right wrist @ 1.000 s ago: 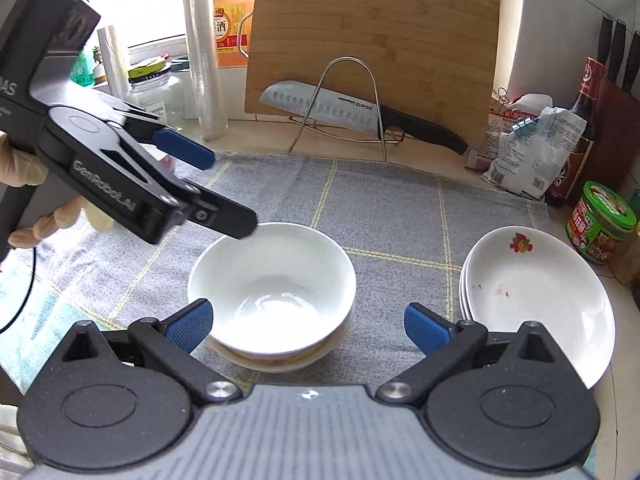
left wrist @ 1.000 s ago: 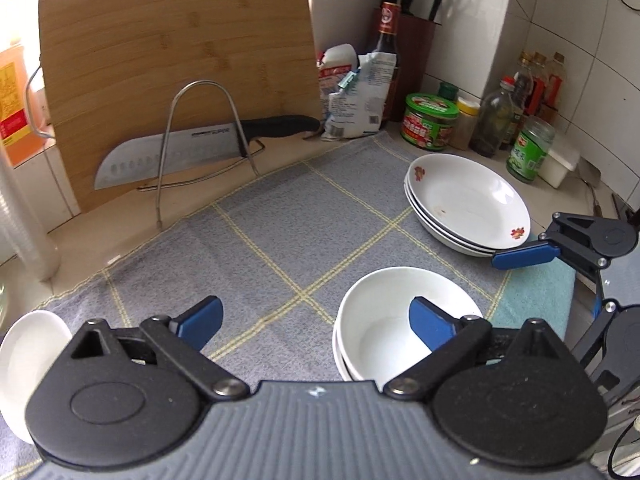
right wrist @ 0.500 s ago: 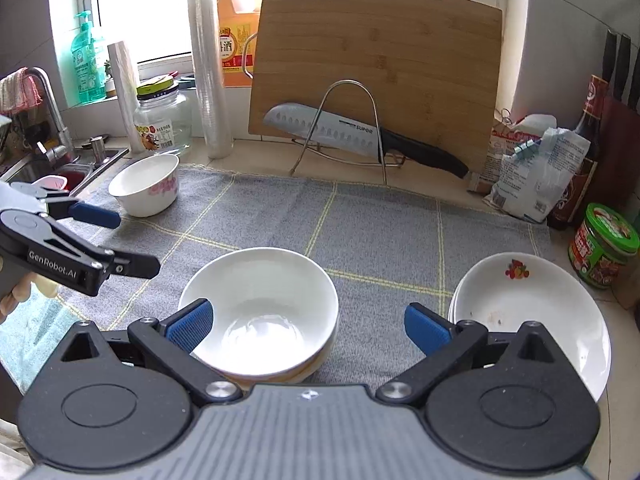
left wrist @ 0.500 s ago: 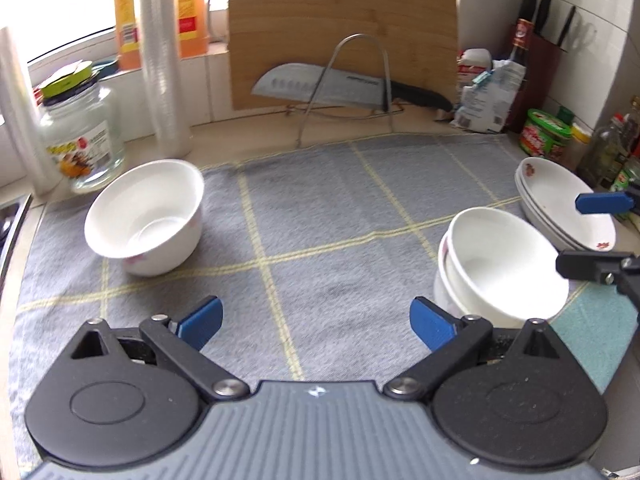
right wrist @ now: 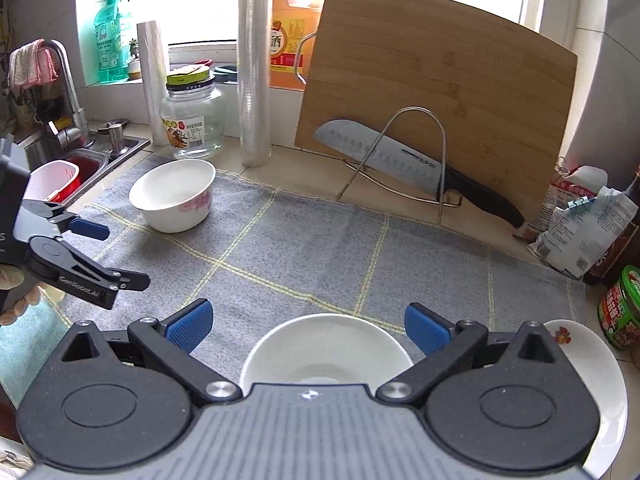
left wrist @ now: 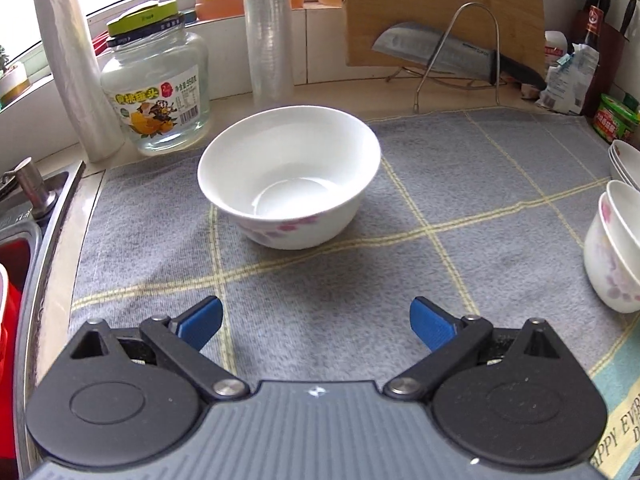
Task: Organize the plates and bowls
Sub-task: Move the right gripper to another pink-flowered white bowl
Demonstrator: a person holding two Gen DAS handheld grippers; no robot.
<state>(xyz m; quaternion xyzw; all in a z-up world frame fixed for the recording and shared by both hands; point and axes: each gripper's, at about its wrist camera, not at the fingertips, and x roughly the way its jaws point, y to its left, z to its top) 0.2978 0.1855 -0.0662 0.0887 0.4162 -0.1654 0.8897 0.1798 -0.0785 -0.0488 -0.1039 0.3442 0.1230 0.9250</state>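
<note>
Left tool (left wrist: 316,322) hangs low over the grey checked cloth (left wrist: 460,200) with its blue pads spread wide, nothing between them. Straight ahead of it sits a single white bowl (left wrist: 288,184) with pink flowers on the side, upright on the cloth and clear of the pads. Behind that bowl there's a glass jar (left wrist: 160,92) and a roll of plastic wrap (left wrist: 268,32) on the desk.

Right tool (right wrist: 306,324) is also wide and not gripping anything. It hovers right over the stack of 2 bowls (right wrist: 326,352), with the stacked plates (right wrist: 600,380) just beside it at the right edge. Further back, a knife (right wrist: 400,164) rests on a wire rack (right wrist: 416,148) against the wooden cutting board (right wrist: 440,100). From the right wrist view the left tool shows at far left, near the sink (right wrist: 92,160).
</note>
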